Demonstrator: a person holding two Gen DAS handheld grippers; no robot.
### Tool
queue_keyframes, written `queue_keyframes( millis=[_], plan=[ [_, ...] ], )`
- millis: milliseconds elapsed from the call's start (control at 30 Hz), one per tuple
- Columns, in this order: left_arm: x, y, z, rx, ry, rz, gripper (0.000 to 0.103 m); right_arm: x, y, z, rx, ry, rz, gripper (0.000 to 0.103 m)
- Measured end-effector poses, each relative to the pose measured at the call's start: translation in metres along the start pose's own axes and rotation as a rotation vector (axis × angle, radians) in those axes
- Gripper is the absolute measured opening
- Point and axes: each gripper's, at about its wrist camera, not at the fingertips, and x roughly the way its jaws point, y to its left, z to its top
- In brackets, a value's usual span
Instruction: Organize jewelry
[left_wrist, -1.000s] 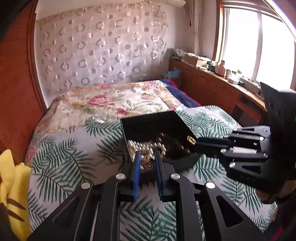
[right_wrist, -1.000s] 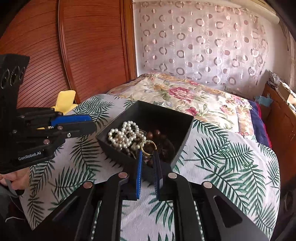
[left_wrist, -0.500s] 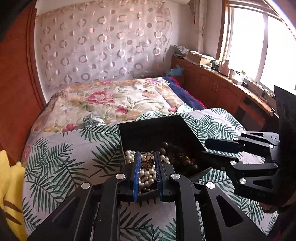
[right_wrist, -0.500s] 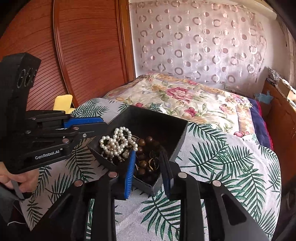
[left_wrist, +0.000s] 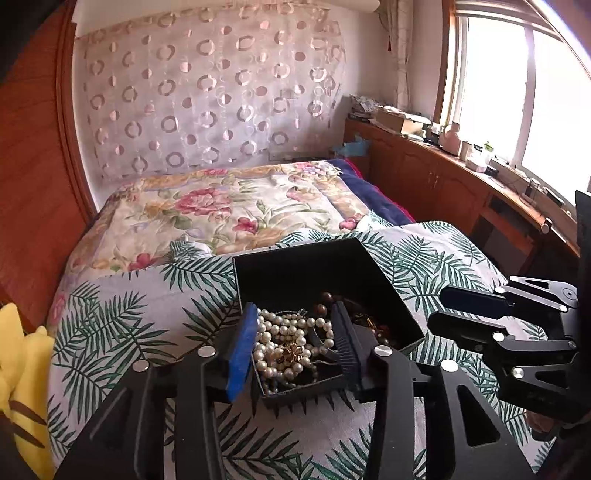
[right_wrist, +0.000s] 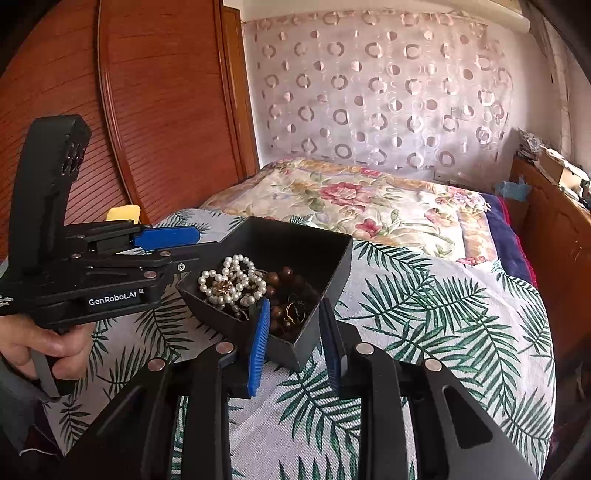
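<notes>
A black open box (left_wrist: 314, 266) (right_wrist: 295, 240) sits on the palm-leaf cloth. It holds a white pearl string (left_wrist: 280, 339) (right_wrist: 229, 280), a gold flower piece (left_wrist: 291, 350) (right_wrist: 224, 285), brown beads (right_wrist: 284, 280) and a gold ring (right_wrist: 293, 312). My left gripper (left_wrist: 295, 332) is open and empty, its fingers either side of the box's near corner over the pearls. My right gripper (right_wrist: 293, 325) is open and empty, straddling the box's near corner. Each gripper shows in the other's view (left_wrist: 498, 317) (right_wrist: 166, 243).
The palm-leaf cloth (right_wrist: 424, 332) covers the near part of a bed, with a floral quilt (left_wrist: 240, 206) behind. A yellow plush (left_wrist: 22, 369) lies at the left edge. A wooden headboard (right_wrist: 147, 110) and wooden cabinets (left_wrist: 443, 192) under the window flank the bed.
Both grippers have opened. The gold flower piece left my left gripper and now lies on the pearls; the gold ring left my right gripper and lies among the brown beads.
</notes>
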Motion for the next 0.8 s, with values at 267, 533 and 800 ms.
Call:
queue_keyframes(
  millis=[267,533,800],
  plan=[
    [-0.04,-0.006,-0.012,-0.006,-0.081,0.035,0.092,-0.037,0.01,-0.011,0.046,-0.079,-0.049,0.058],
    [-0.087,-0.012,-0.046,-0.043,-0.121,0.082,0.095,-0.086,0.028,-0.031,0.091,-0.186,-0.124,0.093],
    [-0.114,-0.005,-0.079,-0.091,-0.136,0.114,0.095,-0.104,0.029,-0.049,0.142,-0.221,-0.168,0.101]
  ],
)
